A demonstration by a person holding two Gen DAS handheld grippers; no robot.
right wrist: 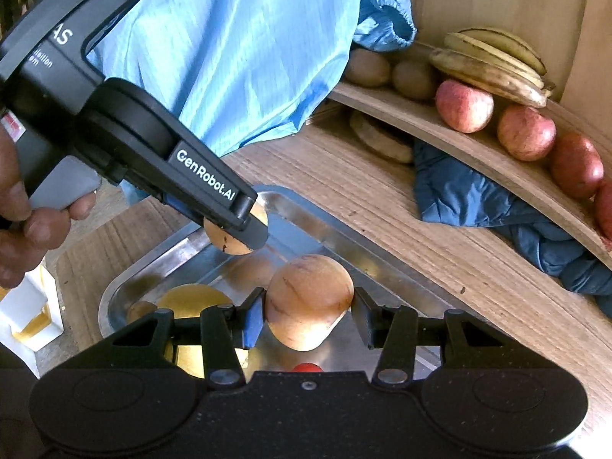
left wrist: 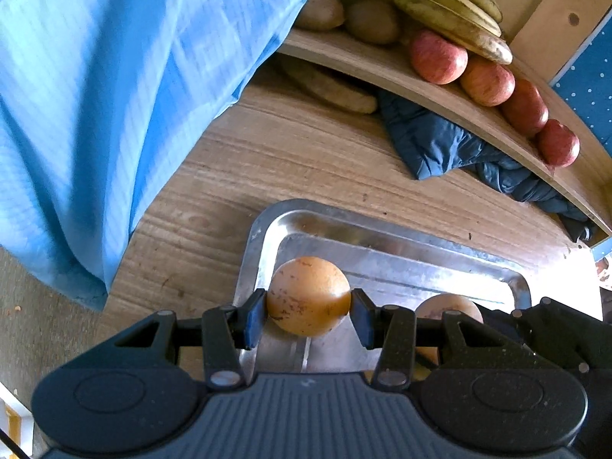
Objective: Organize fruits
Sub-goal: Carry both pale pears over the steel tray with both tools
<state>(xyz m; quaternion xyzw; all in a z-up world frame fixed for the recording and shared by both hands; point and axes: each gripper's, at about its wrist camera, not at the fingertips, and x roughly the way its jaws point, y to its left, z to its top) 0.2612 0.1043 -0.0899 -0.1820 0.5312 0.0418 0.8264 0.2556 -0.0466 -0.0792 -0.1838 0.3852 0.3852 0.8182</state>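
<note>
Tan, brown-speckled round fruits (left wrist: 308, 296) on silver tray (left wrist: 382, 229); red-pink apples (left wrist: 438, 57), yellow-brown bananas (left wrist: 451, 19), pale wood-grain shelf (left wrist: 382, 65), navy cloth (left wrist: 440, 141), light blue garment (left wrist: 114, 95).

"GenRobot.AI" reads in white along the black finger arm of the left gripper (right wrist: 237, 229); on its body, far left, only fragments "AS" and "uisition" show.

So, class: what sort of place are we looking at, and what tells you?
Probably a home storage corner: a wooden shelf holding bananas and apples, and a metal tray on a wooden table.
</note>
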